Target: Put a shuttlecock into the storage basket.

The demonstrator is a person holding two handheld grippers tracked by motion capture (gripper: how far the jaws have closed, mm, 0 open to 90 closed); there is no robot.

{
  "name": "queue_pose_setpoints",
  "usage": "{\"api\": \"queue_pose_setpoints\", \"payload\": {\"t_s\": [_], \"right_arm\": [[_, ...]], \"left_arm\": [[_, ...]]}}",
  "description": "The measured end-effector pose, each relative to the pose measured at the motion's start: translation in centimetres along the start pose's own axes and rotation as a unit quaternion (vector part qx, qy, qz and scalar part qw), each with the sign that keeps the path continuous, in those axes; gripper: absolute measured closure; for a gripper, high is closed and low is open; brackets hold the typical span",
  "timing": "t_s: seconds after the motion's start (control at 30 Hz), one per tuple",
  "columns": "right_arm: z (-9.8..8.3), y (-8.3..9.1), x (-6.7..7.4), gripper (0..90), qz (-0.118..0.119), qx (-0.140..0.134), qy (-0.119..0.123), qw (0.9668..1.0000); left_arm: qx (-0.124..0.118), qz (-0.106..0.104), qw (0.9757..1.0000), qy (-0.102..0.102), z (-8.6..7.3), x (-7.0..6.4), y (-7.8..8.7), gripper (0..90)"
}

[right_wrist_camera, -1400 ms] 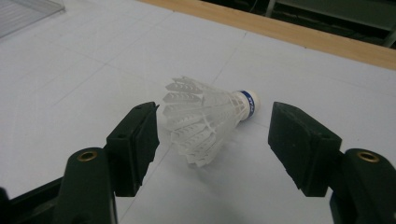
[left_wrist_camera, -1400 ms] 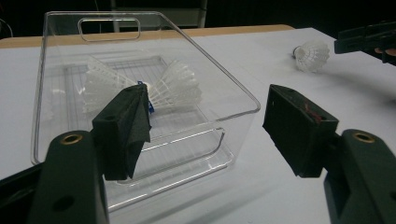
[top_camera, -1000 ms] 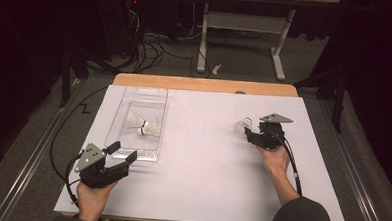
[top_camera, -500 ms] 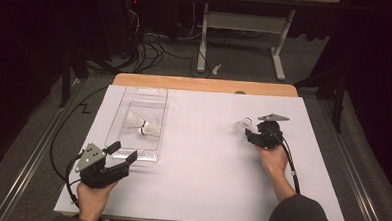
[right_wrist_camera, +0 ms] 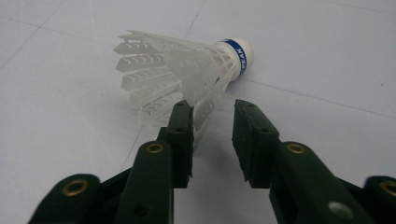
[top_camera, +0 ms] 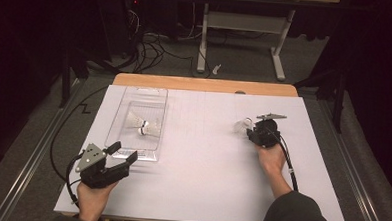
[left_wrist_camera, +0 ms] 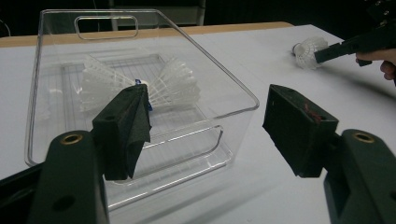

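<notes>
A white shuttlecock (right_wrist_camera: pixel 187 65) with a blue-banded cork lies on its side on the white sheet, right of centre (top_camera: pixel 242 125). My right gripper (right_wrist_camera: pixel 212 135) is low behind it (top_camera: pixel 251 133). Its jaws have just been closing and now stand narrowly open, with the skirt's rim between them. The left pad is at the feathers and the right pad is apart from them. My left gripper (left_wrist_camera: pixel 210 121) stands wide open and holds nothing, just in front of a clear plastic box (left_wrist_camera: pixel 233 88) near the table's front left (top_camera: pixel 123 153). Two shuttlecocks (left_wrist_camera: pixel 102 81) (left_wrist_camera: pixel 175 84) lie inside the box.
The clear box (top_camera: pixel 139 95) sits on the left of the white sheet (top_camera: pixel 201 181), which covers the table up to a wooden strip (top_camera: pixel 205 84) at the far edge. Cables and a desk frame (top_camera: pixel 238 22) stand on the floor beyond.
</notes>
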State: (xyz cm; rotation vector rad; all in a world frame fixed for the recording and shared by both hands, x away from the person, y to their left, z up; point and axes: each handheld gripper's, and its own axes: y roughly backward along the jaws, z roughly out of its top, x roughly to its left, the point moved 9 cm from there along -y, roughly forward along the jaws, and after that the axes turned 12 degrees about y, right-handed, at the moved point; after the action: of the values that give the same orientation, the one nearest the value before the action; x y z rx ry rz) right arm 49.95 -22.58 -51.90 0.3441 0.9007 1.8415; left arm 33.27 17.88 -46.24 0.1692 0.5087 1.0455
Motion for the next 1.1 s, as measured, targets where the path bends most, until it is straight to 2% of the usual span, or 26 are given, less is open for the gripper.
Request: {"api": "queue_pose_setpoints", "payload": {"t_s": [0.47,0.63,0.9,1.1], "right_arm": [[-0.32,-0.08,-0.52,88.6,0.005,0.006,-0.017,0.9998],[-0.29,-0.03,-0.45,90.0,0.007,0.005,-0.008,0.9999],[-0.31,0.33,-0.23,90.0,0.023,0.005,0.008,0.9997],[-0.09,0.88,0.15,90.0,0.037,-0.002,0.033,0.9988]], "left_arm": [[0.0,0.004,1.0,-0.003,-0.03,0.02,-0.07,32.1],[0.002,0.004,1.0,-0.004,-0.06,0.02,-0.13,32.1],[0.004,0.003,1.0,-0.004,-0.1,-0.03,-0.15,32.1],[0.006,0.002,1.0,-0.004,-0.13,-0.08,-0.2,32.2]]}}
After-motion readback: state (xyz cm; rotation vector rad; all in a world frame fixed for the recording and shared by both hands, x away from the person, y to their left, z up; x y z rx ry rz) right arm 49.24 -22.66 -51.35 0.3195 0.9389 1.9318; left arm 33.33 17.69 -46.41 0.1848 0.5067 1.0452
